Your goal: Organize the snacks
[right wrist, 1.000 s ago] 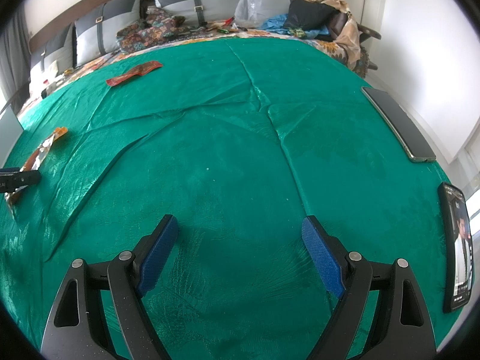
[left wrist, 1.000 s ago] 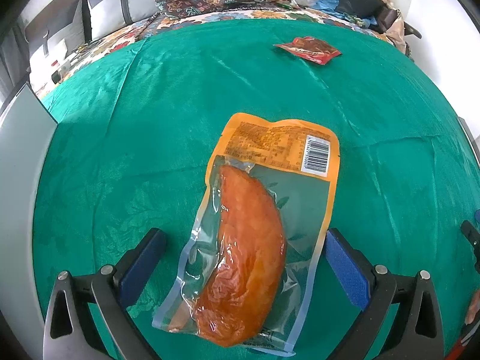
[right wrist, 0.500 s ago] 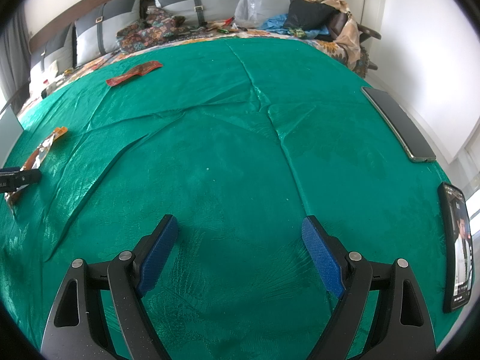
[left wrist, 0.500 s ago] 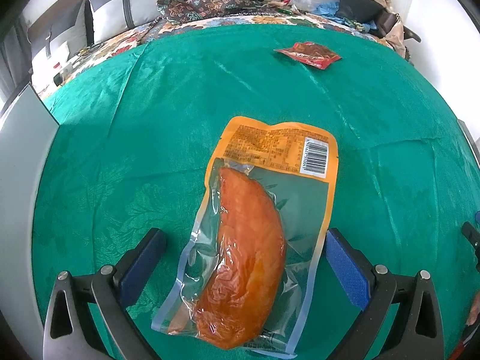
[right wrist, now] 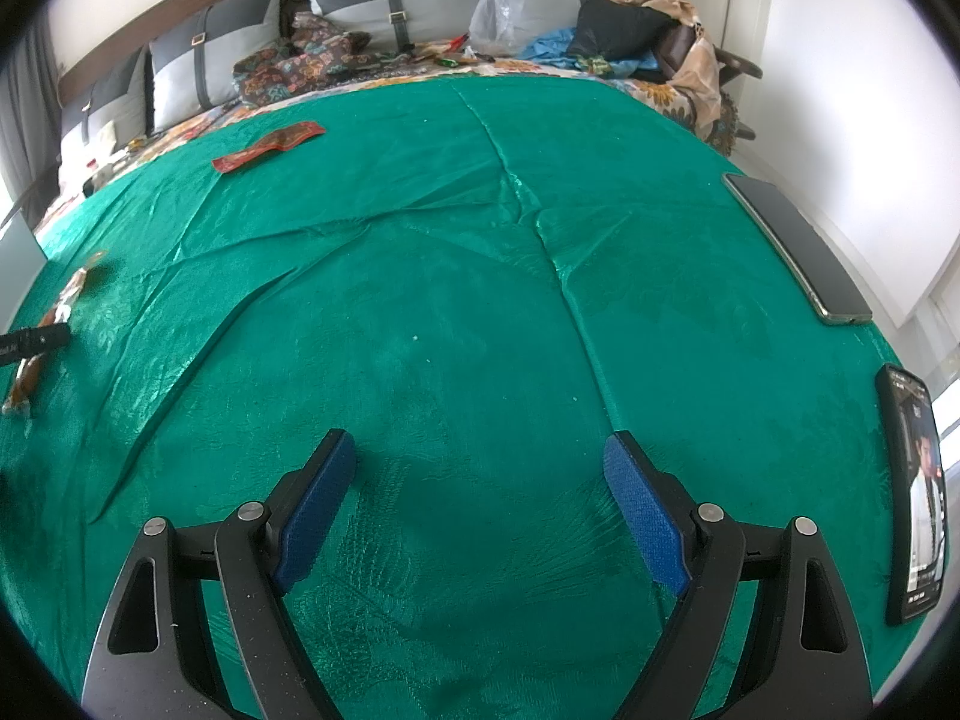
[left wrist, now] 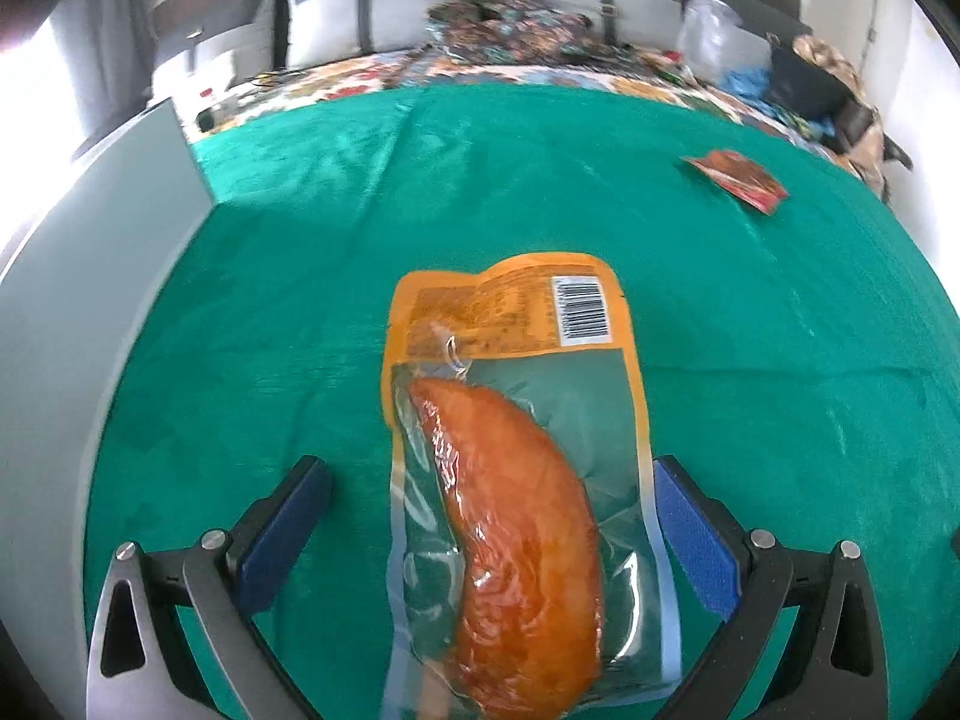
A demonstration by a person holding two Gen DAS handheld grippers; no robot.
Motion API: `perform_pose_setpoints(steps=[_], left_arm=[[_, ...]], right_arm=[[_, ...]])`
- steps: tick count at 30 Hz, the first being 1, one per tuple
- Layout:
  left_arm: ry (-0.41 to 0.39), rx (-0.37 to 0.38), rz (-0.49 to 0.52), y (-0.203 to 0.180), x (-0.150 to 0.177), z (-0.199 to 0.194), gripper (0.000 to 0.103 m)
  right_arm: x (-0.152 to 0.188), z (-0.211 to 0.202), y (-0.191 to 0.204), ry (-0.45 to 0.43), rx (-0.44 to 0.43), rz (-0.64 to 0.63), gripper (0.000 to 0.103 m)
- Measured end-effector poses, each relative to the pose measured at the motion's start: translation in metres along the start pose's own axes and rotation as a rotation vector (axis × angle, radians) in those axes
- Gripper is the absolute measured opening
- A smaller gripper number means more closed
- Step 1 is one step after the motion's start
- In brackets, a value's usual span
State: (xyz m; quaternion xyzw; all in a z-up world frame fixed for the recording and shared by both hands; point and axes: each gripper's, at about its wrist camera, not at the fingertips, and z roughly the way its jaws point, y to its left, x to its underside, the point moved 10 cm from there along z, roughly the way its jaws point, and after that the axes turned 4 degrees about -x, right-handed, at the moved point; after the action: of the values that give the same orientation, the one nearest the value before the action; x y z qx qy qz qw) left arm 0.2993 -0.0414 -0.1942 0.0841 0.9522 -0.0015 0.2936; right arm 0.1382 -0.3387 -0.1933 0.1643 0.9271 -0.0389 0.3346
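A clear and orange snack pack (left wrist: 516, 480) holding an orange meat piece lies flat on the green cloth (left wrist: 780, 360). My left gripper (left wrist: 492, 522) is open and straddles its near half, blue pads on either side; the right pad looks close to the pack's edge. The pack also shows at the far left of the right wrist view (right wrist: 57, 324). A red snack packet (left wrist: 735, 180) lies far off at the right; in the right wrist view it lies at the back left (right wrist: 270, 147). My right gripper (right wrist: 474, 504) is open and empty over bare cloth.
A grey flat panel (left wrist: 84, 300) stands at the left edge of the cloth. Two phones lie at the right edge (right wrist: 798, 246) (right wrist: 915, 492). Pillows, bags and clothes (right wrist: 420, 18) are piled beyond the far edge. Creases run across the cloth (right wrist: 540, 228).
My left gripper has swung left, so the pack now points straight ahead and the red packet sits further right. The right gripper has not moved.
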Motion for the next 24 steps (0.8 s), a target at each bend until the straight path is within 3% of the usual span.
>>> perform_pose_setpoints(steps=[4,12,15,19,24], left_arm=[[-0.037,-0.005,-0.006,0.005,0.002,-0.001,0.103],[-0.037,-0.004,-0.007,0.004,0.001,-0.002,0.103],[-0.037,-0.003,-0.007,0.002,0.001,-0.002,0.103],[-0.037,-0.002,-0.008,0.002,0.001,-0.002,0.103],[-0.037,-0.002,-0.008,0.002,0.001,-0.002,0.103]], right_arm=[[0.000,0.000,0.000,0.000,0.001,0.000,0.087],[0.000,0.000,-0.001,0.003,-0.003,0.007,0.090],[-0.007,0.005,-0.001,0.055,-0.012,0.043,0.089],[-0.069,0.029,0.030,0.075,-0.172,0.141,0.089],[-0.172,0.105,0.099,0.134,-0.336,0.239,0.088]])
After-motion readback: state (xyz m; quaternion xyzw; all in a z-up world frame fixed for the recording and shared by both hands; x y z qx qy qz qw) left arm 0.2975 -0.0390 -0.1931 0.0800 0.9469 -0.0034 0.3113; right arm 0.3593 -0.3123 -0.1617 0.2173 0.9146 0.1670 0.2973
